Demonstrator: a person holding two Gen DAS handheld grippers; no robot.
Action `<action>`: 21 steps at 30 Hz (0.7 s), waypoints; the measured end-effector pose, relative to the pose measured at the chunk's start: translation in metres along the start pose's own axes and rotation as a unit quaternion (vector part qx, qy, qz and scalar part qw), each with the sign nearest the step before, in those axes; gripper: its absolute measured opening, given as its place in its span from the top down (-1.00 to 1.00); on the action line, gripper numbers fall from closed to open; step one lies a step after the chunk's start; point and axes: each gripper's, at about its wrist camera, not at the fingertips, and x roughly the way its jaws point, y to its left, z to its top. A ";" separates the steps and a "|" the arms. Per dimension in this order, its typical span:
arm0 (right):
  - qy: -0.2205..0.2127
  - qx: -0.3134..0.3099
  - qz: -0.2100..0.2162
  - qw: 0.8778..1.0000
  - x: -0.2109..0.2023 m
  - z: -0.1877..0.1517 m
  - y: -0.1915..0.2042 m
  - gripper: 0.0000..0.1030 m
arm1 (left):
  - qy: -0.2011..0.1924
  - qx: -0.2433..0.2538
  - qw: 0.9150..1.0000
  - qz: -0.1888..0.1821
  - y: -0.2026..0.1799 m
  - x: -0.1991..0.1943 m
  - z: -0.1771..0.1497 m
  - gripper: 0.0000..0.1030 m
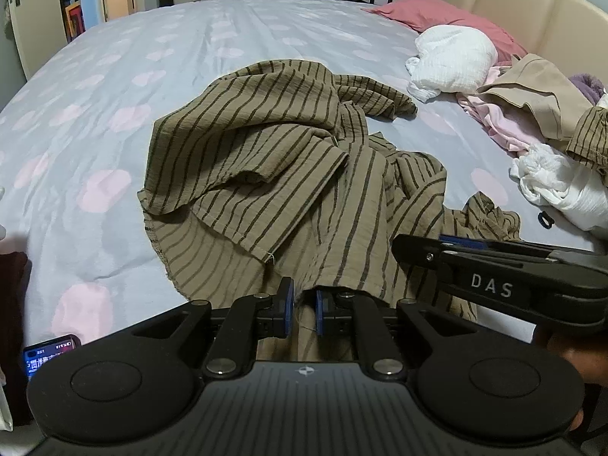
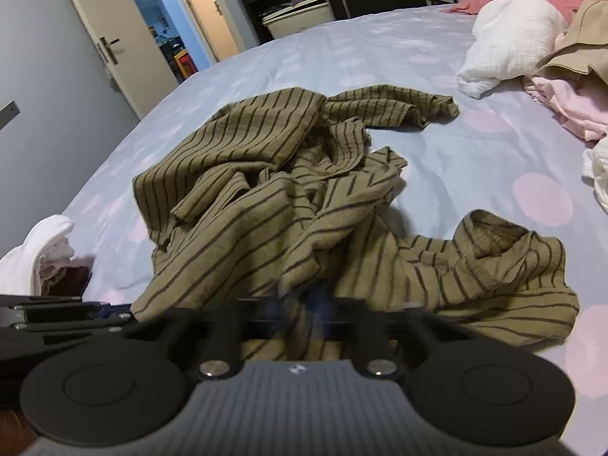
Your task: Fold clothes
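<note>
we see the striped garment (image 1: 273, 174), olive-tan with thin dark stripes, lying crumpled in the middle of the frame on the bed (image 1: 190, 38), whose pale blue sheet carries pink dots. its near hem runs down to the lower centre of the left wrist view, where our left tongs (image 1: 302, 313) have their blue-padded jaws drawn close on a fold of the cloth, pinching it.

at the right edge of that view the right tongs (image 1: 425, 245) reach in from the side, lying flat over the garment's rumpled right part; the white letters "das" are readable on the black body. from here we cannot see whether they grip anything.

in the right wrist view the right tongs (image 2: 304, 296) are blurred at the lower centre, with cloth bunched over the tips; we cannot tell if they are pressed together or spread.

at the lower left of the left wrist view a phone (image 1: 51, 353) lies with its screen lit, the writing on it too small to read. in the upper right lie a white bundle (image 1: 452, 60), a pink pillow (image 1: 437, 15), a beige garment (image 1: 532, 91) and pink clothes (image 1: 494, 117). a beige padded headboard (image 1: 532, 7) stands behind them. an open door (image 2: 114, 49) shows in the upper left of the right wrist view.
</note>
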 end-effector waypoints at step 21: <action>-0.150 -0.012 0.016 0.988 -0.188 0.007 -0.012 0.97 | -0.098 0.090 0.983 -0.127 -0.037 -0.130 -0.036 0.98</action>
